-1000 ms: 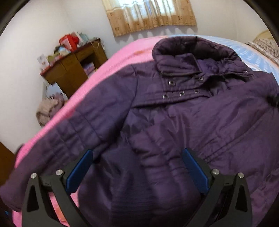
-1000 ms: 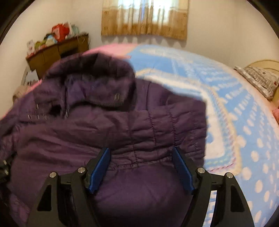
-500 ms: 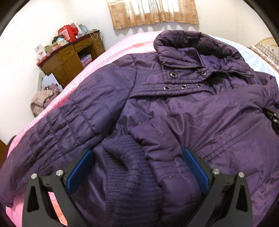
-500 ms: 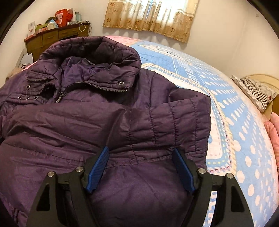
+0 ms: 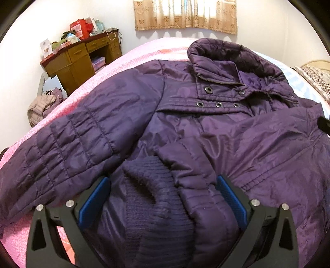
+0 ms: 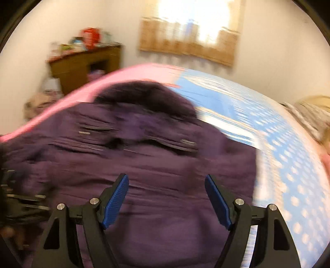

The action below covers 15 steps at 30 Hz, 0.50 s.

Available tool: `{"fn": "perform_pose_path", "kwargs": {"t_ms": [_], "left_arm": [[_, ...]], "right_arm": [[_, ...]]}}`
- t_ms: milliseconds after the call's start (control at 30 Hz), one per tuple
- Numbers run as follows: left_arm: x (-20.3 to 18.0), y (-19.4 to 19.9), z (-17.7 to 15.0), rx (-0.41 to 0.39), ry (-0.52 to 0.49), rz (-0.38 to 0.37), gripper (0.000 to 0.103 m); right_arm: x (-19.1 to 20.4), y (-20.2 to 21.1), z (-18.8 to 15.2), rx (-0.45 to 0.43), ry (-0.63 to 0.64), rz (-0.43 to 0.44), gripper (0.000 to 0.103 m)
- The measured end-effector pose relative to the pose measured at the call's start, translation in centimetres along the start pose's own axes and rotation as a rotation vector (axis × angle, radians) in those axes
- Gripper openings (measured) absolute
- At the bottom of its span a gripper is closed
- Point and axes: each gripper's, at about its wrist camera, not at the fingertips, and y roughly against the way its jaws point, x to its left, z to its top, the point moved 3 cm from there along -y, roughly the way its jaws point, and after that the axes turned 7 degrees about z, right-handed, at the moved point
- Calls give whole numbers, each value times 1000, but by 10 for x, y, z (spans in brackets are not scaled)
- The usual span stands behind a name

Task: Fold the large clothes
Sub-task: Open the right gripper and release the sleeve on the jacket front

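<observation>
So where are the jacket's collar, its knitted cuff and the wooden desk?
collar (image 5: 233, 55): left wrist view, dark inner lining.
knitted cuff (image 5: 150, 185): left wrist view, ribbed end.
wooden desk (image 5: 78, 61): left wrist view, front panel.

Left black two-finger gripper with blue pads (image 5: 163, 198): jaws wide, angled down, sleeve cuff bunched between fingers. Right black blue-padded gripper (image 6: 166, 198): jaws wide apart, nothing gripped, frame motion-blurred.

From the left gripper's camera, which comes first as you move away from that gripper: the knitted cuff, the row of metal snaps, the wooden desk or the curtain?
1. Knitted cuff: between the left gripper's fingers, on the purple jacket.
2. Metal snaps: mid-picture, below the collar.
3. Wooden desk: upper left, past the bed's edge.
4. Curtain: top, on the far wall.
</observation>
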Motion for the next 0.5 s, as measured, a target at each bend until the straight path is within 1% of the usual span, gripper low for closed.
{"fn": "perform_pose_path", "kwargs": {"t_ms": [33,133,200,300,500], "left_arm": [[-1,0,0,-2,-1,2,103],[-2,-1,0,1,5,-4,103],[-1,-1,0,2,7,-5,103],[-2,-3,1,7,7,-5,103],[-1,-4,1,11,6,-6,103]], "right_arm": [[8,-7,0,18,6,22,76],[22,-34,-13,70,20,41,76],[26,-53,-27,131,23,36,76],[17,-59,-31,144,-40,71,77],[17,-62,-33,139,-34,53,79]]}}
